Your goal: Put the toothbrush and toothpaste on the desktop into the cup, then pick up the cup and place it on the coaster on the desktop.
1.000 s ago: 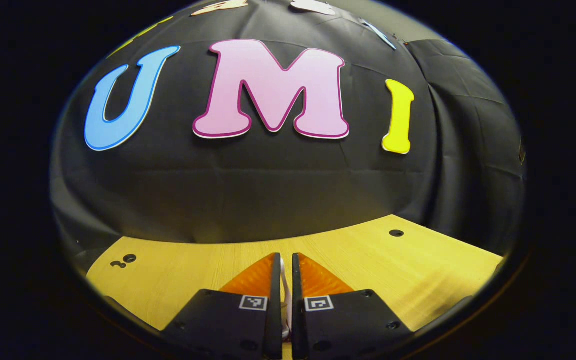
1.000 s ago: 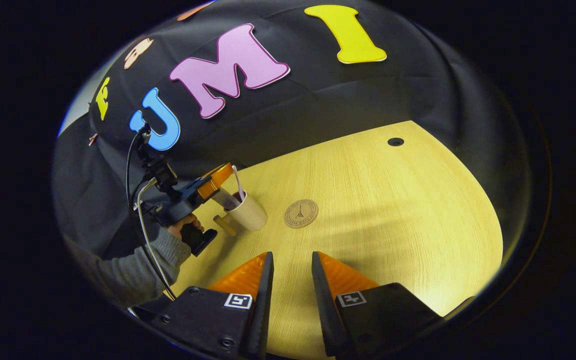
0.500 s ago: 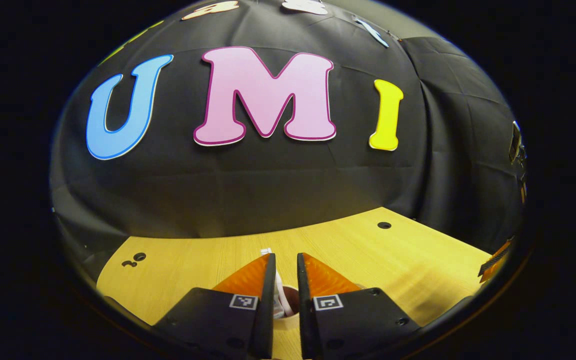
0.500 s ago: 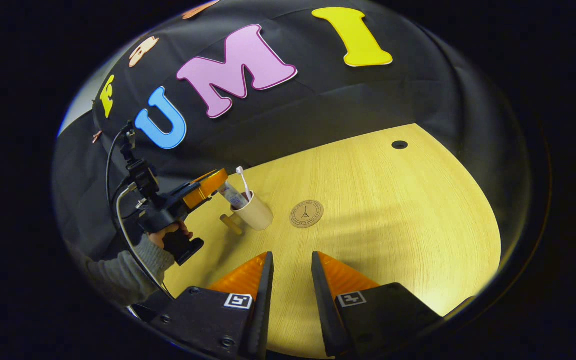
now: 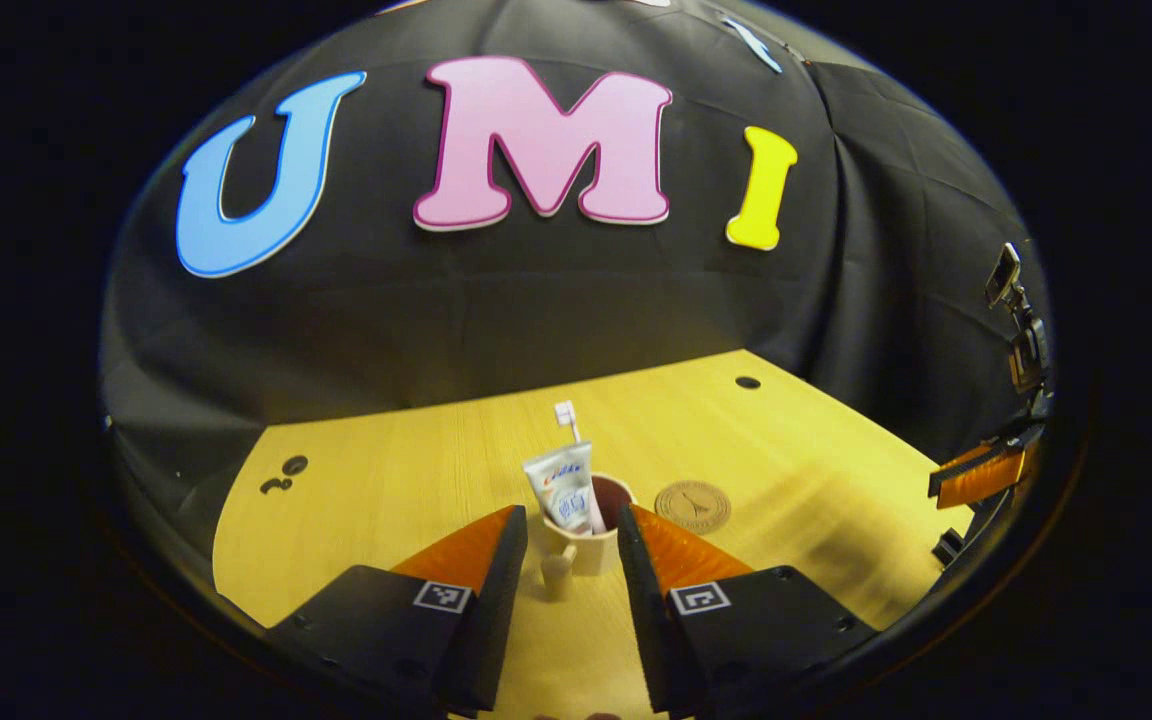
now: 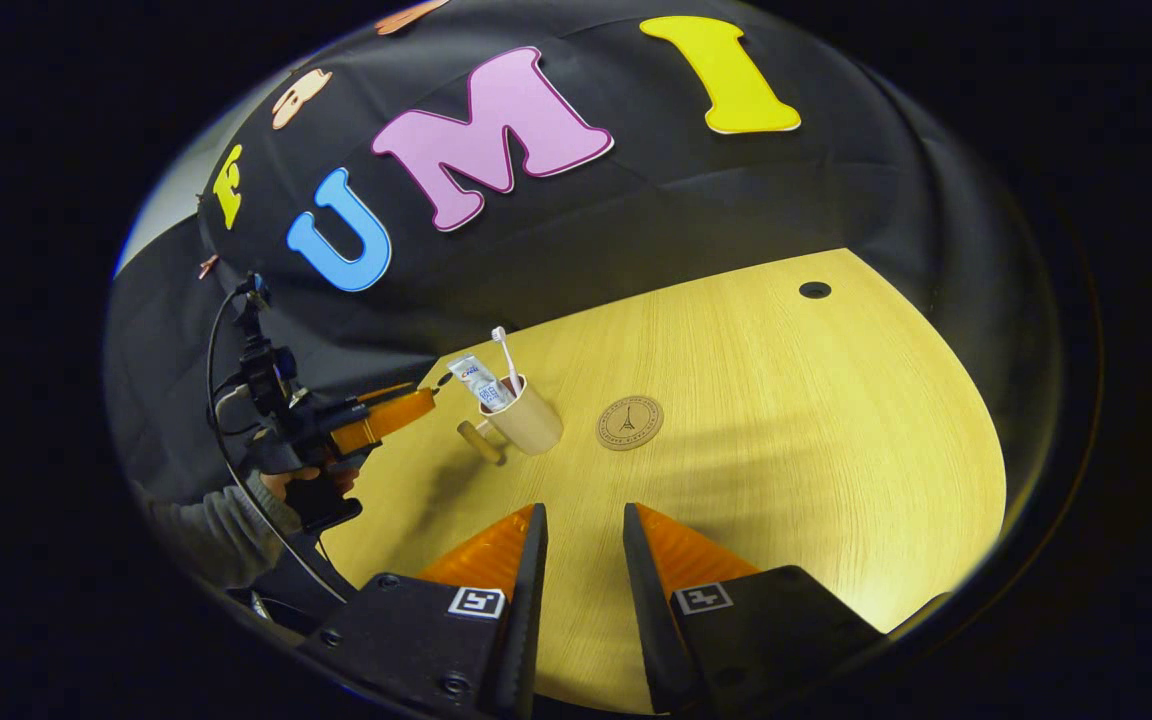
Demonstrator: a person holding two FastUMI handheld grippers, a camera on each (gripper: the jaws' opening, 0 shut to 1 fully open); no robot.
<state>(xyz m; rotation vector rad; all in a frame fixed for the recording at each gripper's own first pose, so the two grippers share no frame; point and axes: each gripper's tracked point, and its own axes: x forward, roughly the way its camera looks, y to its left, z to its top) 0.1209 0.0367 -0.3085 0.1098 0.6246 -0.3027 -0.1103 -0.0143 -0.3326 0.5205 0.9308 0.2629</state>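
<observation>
A beige cup (image 5: 584, 548) with a side handle (image 5: 556, 575) stands on the wooden desk, just ahead of my left gripper (image 5: 571, 515), which is open and apart from it. A white toothpaste tube (image 5: 561, 488) and a toothbrush (image 5: 568, 420) stand inside the cup. A round brown coaster (image 5: 693, 505) lies bare on the desk to the cup's right. In the right gripper view, the cup (image 6: 528, 425), toothpaste (image 6: 481, 380), toothbrush (image 6: 508, 355) and coaster (image 6: 629, 422) sit mid-desk, with the left gripper (image 6: 416, 402) left of the cup. My right gripper (image 6: 583, 515) hovers open over the near desk, holding nothing.
A hand (image 6: 286, 485) and grey sleeve hold the left gripper. The right gripper (image 5: 981, 475) shows at the far right edge of the left gripper view. A cable hole (image 6: 815, 290) sits at the desk's far corner. The black booth wall closes the desk's far side.
My left gripper has opened, let go of the toothpaste and drawn back from the cup. The tube now stands in the cup beside the toothbrush. The right gripper has hardly moved.
</observation>
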